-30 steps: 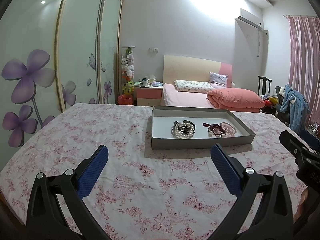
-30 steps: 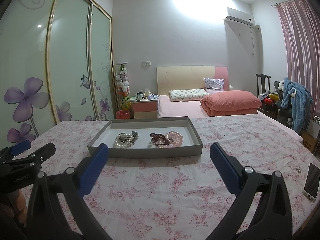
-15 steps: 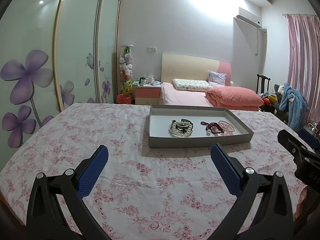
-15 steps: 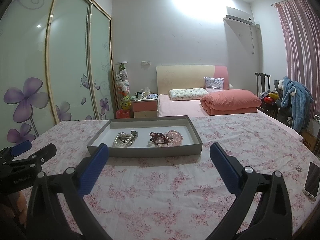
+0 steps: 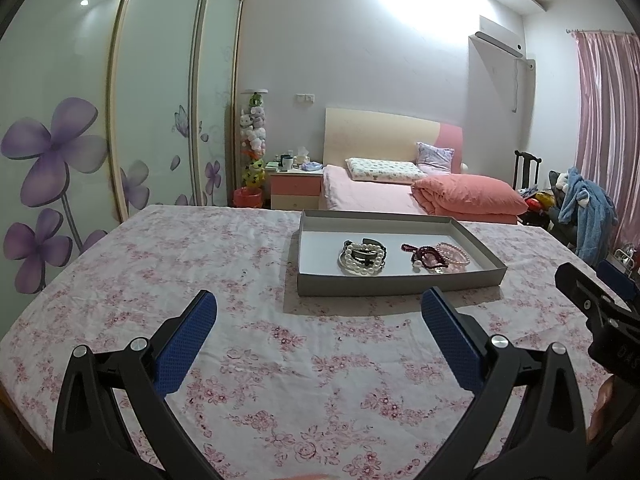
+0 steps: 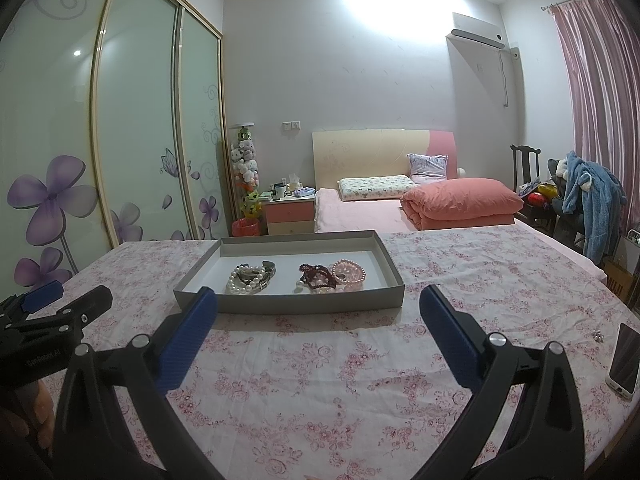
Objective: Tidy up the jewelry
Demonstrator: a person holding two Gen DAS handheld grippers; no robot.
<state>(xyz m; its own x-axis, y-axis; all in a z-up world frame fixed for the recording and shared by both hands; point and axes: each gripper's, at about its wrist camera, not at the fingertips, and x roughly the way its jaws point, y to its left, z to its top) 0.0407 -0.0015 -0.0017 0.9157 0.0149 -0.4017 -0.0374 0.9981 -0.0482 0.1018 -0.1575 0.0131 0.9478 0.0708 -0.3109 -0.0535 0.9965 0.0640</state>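
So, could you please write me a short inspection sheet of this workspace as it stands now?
Surface: floral tablecloth, flat.
Job's things: grey tray holding a pearl bracelet pile on its left, a dark red beads and pink bracelet pile on its right.
Clutter: phone and a small trinket at the right edge.
Grippers: left gripper and right gripper open, empty, short of the tray.
Cables: nothing seen.
Surroundings: bed, wardrobe, pink curtain.

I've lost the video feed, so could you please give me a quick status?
Both tongs open, empty: left, right. Bracelets heaped in grey tray, untouched. Nothing in the way.
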